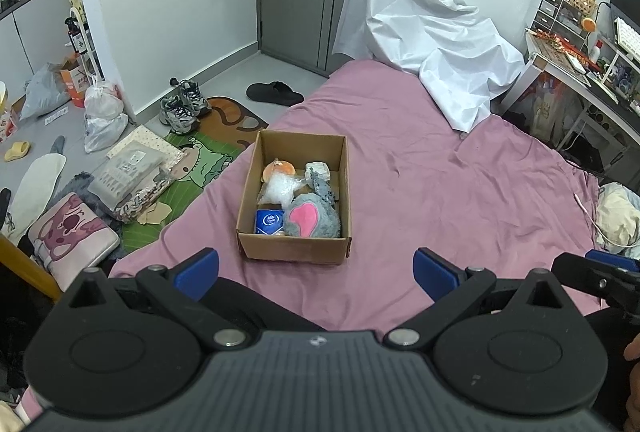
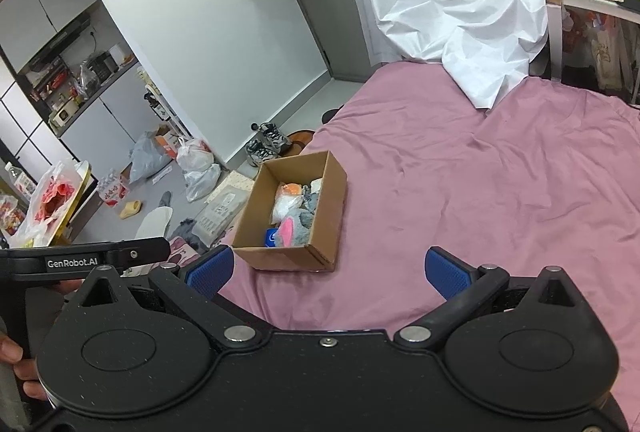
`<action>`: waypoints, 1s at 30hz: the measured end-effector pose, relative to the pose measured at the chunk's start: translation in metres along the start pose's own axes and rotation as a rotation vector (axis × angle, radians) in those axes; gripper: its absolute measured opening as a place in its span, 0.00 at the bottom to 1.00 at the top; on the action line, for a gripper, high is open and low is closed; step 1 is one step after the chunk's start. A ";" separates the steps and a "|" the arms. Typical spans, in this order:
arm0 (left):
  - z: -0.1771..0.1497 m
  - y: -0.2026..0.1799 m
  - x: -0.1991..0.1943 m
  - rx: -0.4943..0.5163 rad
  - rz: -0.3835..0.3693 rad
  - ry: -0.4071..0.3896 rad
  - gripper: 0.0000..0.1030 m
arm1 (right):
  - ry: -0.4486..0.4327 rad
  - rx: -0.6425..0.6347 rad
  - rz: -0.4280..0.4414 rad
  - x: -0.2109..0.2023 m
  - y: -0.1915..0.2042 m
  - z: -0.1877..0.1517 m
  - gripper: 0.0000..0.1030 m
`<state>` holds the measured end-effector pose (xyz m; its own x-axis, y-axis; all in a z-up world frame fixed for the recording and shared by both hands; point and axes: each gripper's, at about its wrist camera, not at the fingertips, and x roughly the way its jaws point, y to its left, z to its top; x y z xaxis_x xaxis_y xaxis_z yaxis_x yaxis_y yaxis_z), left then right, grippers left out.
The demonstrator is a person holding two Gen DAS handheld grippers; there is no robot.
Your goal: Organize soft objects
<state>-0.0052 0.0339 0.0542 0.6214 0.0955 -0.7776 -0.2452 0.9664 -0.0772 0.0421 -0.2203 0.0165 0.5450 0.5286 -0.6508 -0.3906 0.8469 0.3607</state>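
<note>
A bed (image 1: 440, 168) under a pink sheet fills most of both views, with a crumpled white cloth (image 1: 432, 44) heaped at its far end. On the sheet near the bed's left edge sits an open cardboard box (image 1: 294, 248), and this is where the soft objects are: all of them lie inside it, none loose on the sheet that either view shows.

Inside the box, the biggest piece is a grey plush with a pink patch (image 1: 314, 218) at the near right corner. Beside it at the near left is a blue tissue pack (image 1: 269, 222). Behind those lie a wad of clear bubble wrap (image 1: 280, 188), a small grey toy (image 1: 320, 184), an orange plush (image 1: 278, 168) and a whitish bundle (image 1: 318, 168).

The left gripper (image 1: 316, 268) hangs short of the box, its blue fingers (image 1: 198, 272) spread wide and holding nothing. The right gripper (image 2: 330, 268) is the same, fingers apart and empty, the box ahead and to its left.

The gathering step looks finished, or close to it. The next move probably calls for only a check of the sheet for strays, or a steady two-sided grip on the box walls if it is to be carried off.
</note>
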 end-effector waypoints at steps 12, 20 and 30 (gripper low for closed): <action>-0.001 0.001 0.002 0.000 -0.001 0.004 0.99 | 0.003 0.028 0.013 0.000 -0.004 0.002 1.00; -0.001 0.000 0.002 0.002 -0.002 0.005 0.99 | 0.004 0.026 0.010 0.001 -0.003 0.001 1.00; -0.002 -0.001 0.006 0.008 -0.008 0.009 0.99 | 0.006 0.032 0.003 0.000 -0.002 0.001 1.00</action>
<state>-0.0027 0.0329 0.0478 0.6169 0.0859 -0.7824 -0.2341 0.9691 -0.0782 0.0432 -0.2217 0.0163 0.5393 0.5309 -0.6537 -0.3686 0.8468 0.3836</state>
